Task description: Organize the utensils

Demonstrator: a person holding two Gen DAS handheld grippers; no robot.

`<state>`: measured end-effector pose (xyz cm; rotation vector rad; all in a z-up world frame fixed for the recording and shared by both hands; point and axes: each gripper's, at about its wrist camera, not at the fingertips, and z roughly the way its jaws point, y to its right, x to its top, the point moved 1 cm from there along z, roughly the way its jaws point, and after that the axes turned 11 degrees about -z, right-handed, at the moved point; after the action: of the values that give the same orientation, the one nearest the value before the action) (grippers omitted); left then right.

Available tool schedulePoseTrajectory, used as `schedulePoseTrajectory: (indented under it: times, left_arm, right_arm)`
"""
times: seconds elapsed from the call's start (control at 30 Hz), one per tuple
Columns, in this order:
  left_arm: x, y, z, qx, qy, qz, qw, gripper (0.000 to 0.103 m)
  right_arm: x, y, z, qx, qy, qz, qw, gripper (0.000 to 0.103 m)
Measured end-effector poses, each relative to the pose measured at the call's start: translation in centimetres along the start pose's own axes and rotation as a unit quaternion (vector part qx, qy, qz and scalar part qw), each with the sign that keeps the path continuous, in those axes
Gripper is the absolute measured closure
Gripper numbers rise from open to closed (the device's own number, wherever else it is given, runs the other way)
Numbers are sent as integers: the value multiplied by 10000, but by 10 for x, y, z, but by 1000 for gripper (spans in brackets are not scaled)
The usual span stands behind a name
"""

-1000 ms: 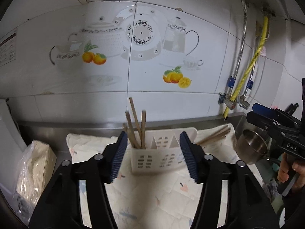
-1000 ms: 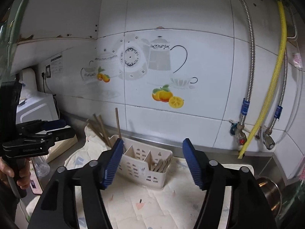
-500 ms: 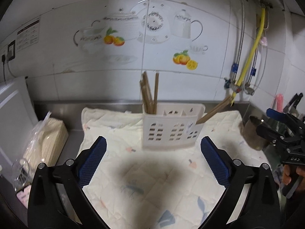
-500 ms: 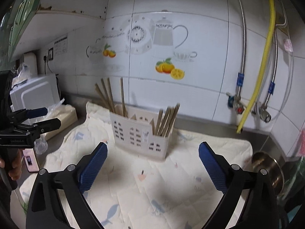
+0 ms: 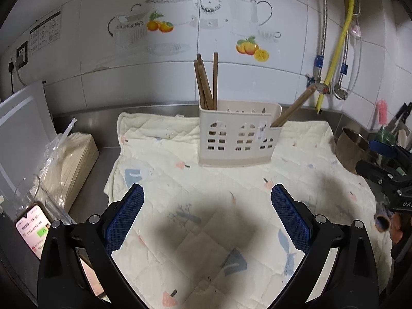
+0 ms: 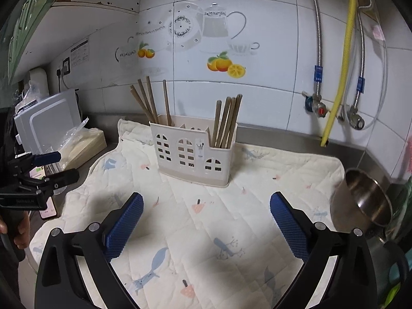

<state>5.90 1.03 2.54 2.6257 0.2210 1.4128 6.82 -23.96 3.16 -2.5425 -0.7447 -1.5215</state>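
You are holding both grippers, left (image 5: 207, 215) and right (image 6: 206, 217), released and empty; the chopsticks (image 6: 226, 121) are standing sorted in the caddy (image 6: 193, 152) mid-frame, so be retreating clear

Both wrist views look down at the caddy (image 5: 238, 134) from near.

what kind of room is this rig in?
Most likely a home kitchen counter: tiled wall with teapot-and-orange decals, a steel counter edge with water valves above it, and a utensil caddy of chopsticks on a quilted cloth.
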Motion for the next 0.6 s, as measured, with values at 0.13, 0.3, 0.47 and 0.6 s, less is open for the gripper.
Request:
schedulePoseTrajectory:
  times: [0.13, 0.3, 0.47, 0.6]
  left_arm:
    - [-9, 2, 0, 35, -64, 163, 9998, 5]
    - [-15, 0, 1, 33, -147, 166, 9997, 5]
    - [-18, -1, 1, -4, -186, 134, 9997, 5]
    - [-19, 0, 0, -53, -199, 143, 9997, 5]
  right_arm:
    - [-6, -2, -1, -7, -17, 70, 10000, 7]
    - [-12, 0, 0, 6, -77, 167, 9998, 7]
    - [-15, 0, 0, -2, -121, 197, 9997, 7]
    - [-17, -2, 1, 7, -139, 176, 9997, 7]
